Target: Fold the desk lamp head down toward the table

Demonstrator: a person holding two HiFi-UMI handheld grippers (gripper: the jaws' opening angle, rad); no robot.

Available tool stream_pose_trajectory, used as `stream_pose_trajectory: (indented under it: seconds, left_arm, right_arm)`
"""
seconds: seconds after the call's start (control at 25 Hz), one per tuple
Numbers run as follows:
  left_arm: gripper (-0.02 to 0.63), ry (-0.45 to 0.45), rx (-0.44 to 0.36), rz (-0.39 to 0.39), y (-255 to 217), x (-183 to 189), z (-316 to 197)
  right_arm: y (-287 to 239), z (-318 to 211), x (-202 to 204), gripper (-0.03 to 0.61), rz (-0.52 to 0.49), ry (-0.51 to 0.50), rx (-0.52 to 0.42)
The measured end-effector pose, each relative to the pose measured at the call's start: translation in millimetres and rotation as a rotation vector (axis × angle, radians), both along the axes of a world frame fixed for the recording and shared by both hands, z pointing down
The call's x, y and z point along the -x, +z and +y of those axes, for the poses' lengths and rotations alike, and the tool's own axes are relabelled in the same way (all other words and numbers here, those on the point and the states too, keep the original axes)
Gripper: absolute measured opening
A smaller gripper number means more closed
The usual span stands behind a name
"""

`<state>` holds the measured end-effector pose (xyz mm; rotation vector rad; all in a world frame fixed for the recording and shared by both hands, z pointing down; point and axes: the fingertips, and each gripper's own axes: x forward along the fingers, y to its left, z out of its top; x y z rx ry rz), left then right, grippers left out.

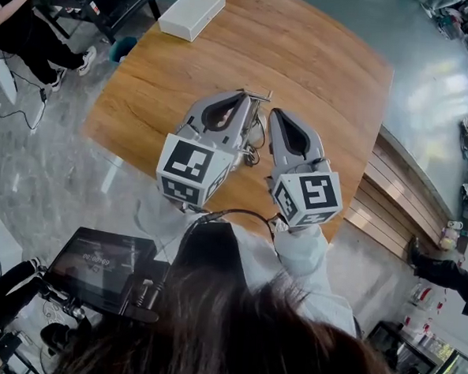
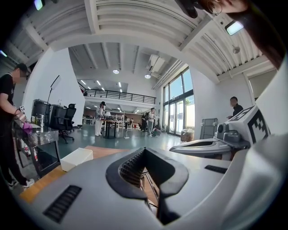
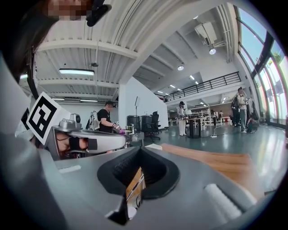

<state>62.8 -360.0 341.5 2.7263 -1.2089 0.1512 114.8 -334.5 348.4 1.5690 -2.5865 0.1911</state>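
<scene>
Both of my grippers are up over the desk point(image 1: 321, 61) side by side. The left gripper point(image 1: 241, 100) has its jaws pressed fully together with nothing in them, and in its own view point(image 2: 144, 150) it's just the two black pads meeting. Same for the right gripper point(image 1: 276, 114): clamped together and empty point(image 3: 140, 149).

The desk lamp point(image 1: 258, 133) sits right under and between the two gripper tips, about halfway along the desk and closer to its near edge than its far one. The grippers cover most of it. From the head view I only get a white bit of it, a thin metal bar sticking out past the left tip, and a dark cable point(image 1: 252, 154) curled beside it. Through the gap below each set of jaws I can see thin metal rods point(image 2: 150, 188) point(image 3: 135, 188), not touching either gripper as far as I can tell. I can't tell how the lamp head is angled.

A white box point(image 1: 192, 11) sits at the desk's far left corner, well away from the lamp.
</scene>
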Motion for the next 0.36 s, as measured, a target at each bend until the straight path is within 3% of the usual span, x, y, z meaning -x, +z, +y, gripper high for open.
stream_pose_trajectory:
  seconds: [0.36]
  left_arm:
    - [0.003, -0.016, -0.013, -0.018, -1.3, 2.8, 2.1]
  right_arm:
    - [3.0, 2.4, 3.8, 0.000, -0.006, -0.003, 0.015]
